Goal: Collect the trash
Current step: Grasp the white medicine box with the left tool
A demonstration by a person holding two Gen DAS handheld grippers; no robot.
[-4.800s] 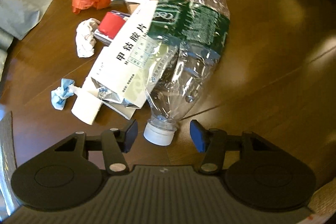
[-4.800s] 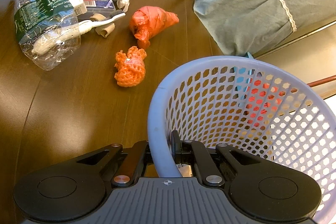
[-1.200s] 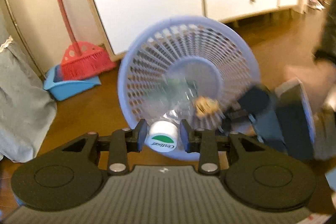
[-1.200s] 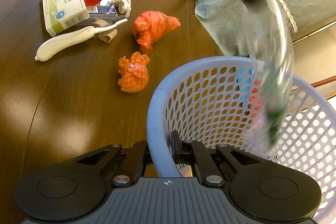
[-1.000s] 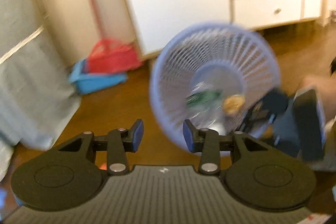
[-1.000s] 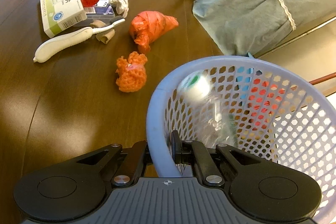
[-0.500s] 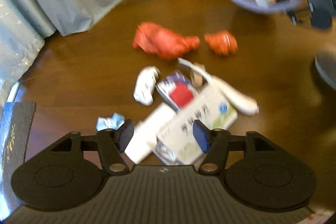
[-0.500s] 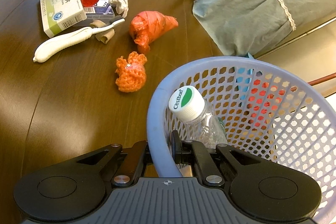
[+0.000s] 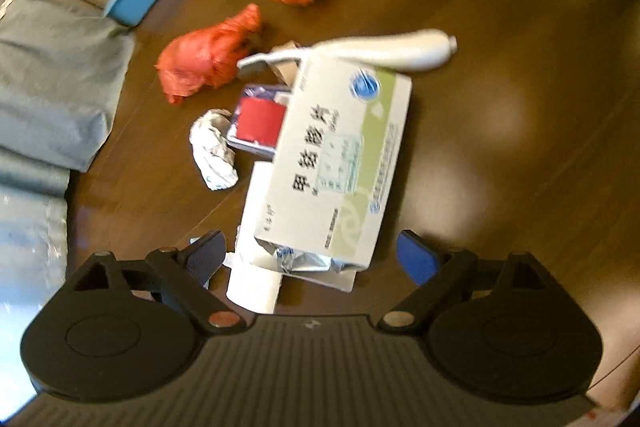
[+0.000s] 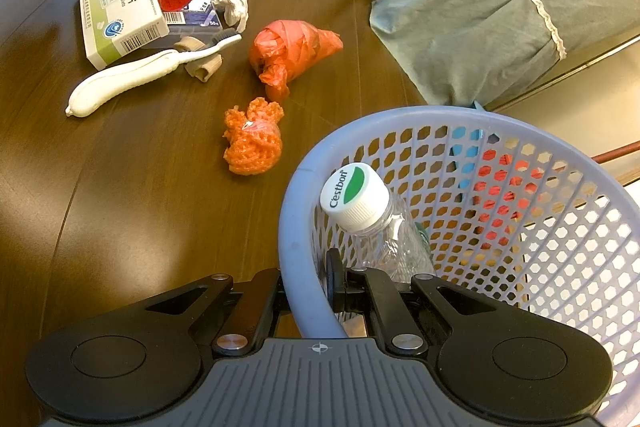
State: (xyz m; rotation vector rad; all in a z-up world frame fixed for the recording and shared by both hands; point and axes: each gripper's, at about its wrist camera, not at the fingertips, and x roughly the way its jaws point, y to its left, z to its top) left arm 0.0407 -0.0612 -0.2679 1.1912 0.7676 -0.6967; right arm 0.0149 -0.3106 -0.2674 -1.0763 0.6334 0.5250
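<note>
Down swings the left gripper (image 9: pixel 310 259), jaws just spread wide and empty around the white-and-green cardboard medicine box (image 9: pixel 336 167), clear plastic bottle (image 10: pixel 372 223) already in the lavender mesh basket (image 10: pixel 296 239) the right gripper (image 10: pixel 306 287) pinches by its rim, so box next.

Your left wrist view is smeared with motion blur, so the print on the medicine box (image 9: pixel 336 163) reads soft. Your right wrist view is sharp. Warm light leaves pale glare patches on the dark desk (image 9: pixel 500 115), and fisheye bending curves both pictures' edges.
</note>
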